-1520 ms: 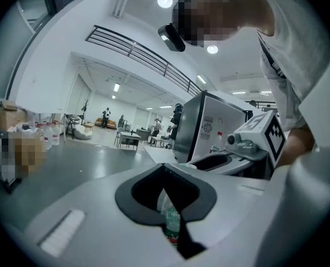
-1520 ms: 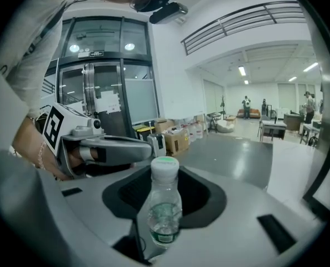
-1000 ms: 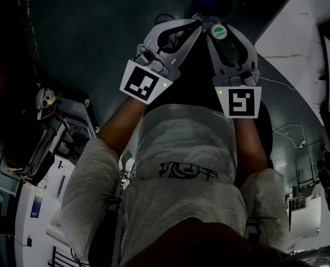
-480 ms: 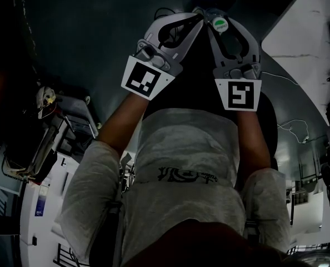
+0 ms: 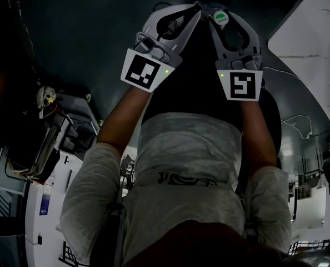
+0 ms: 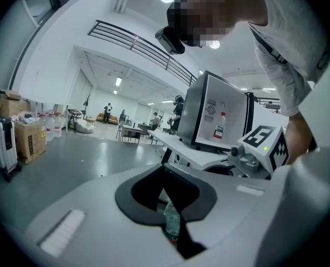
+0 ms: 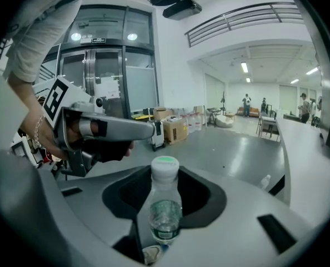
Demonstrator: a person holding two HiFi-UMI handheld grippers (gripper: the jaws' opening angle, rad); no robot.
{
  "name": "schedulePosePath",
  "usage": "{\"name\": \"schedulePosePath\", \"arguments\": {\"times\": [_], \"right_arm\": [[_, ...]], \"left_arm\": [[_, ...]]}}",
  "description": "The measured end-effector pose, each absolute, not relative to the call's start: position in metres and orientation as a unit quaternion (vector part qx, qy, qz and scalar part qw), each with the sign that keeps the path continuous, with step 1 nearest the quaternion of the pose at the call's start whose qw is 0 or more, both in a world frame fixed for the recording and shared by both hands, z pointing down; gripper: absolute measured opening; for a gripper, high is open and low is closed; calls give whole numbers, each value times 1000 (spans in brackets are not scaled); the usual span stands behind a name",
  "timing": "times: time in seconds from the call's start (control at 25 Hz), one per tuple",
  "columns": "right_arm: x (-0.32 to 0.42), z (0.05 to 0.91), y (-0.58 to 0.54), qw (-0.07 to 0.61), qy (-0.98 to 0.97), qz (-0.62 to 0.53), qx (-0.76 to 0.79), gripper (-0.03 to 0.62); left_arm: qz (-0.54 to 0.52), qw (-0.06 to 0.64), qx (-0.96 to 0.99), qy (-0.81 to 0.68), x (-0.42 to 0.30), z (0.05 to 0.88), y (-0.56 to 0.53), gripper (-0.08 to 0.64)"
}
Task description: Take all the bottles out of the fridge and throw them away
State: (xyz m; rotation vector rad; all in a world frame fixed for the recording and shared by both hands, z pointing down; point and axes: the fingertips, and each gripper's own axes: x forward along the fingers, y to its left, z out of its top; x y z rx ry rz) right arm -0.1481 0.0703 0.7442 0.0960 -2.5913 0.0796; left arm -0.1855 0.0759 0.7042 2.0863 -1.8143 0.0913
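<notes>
Both bare forearms reach forward side by side: the left forearm (image 5: 123, 118) angles inward, the right forearm (image 5: 254, 127) runs straight. The left gripper (image 5: 193, 14) and right gripper (image 5: 220, 14) converge, tips close together. The right jaws clamp an upright green-capped bottle (image 7: 165, 204). The left jaws close on a small clear bottle (image 6: 172, 221) lying along their gap.

Open office hall (desks (image 6: 133, 132), cartons (image 6: 29, 140), mezzanine railing (image 6: 137, 45)).
</notes>
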Motion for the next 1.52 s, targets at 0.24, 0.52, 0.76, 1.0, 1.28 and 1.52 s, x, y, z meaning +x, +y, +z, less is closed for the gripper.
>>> {"name": "schedulePosePath", "arguments": {"times": [0.24, 0.52, 0.76, 1.0, 1.28, 1.52], "right_arm": [[-146, 767, 71, 269, -962, 26, 41, 152], [-140, 791, 66, 271, -961, 21, 44, 152], [-140, 805, 71, 284, -958, 21, 43, 152], [-147, 812, 68, 279, -959, 14, 46, 152], [-149, 835, 61, 279, -959, 15, 54, 152], [-150, 858, 58, 287, -956, 12, 61, 152]], "left_arm": [[29, 195, 742, -641, -177, 733, 79, 9], [28, 199, 744, -637, -170, 751, 73, 9], [37, 197, 746, -635, -171, 759, 72, 9], [37, 204, 748, -631, -165, 773, 67, 9], [41, 215, 745, -630, -166, 799, 65, 9], [42, 224, 737, -636, -174, 824, 66, 9]]}}
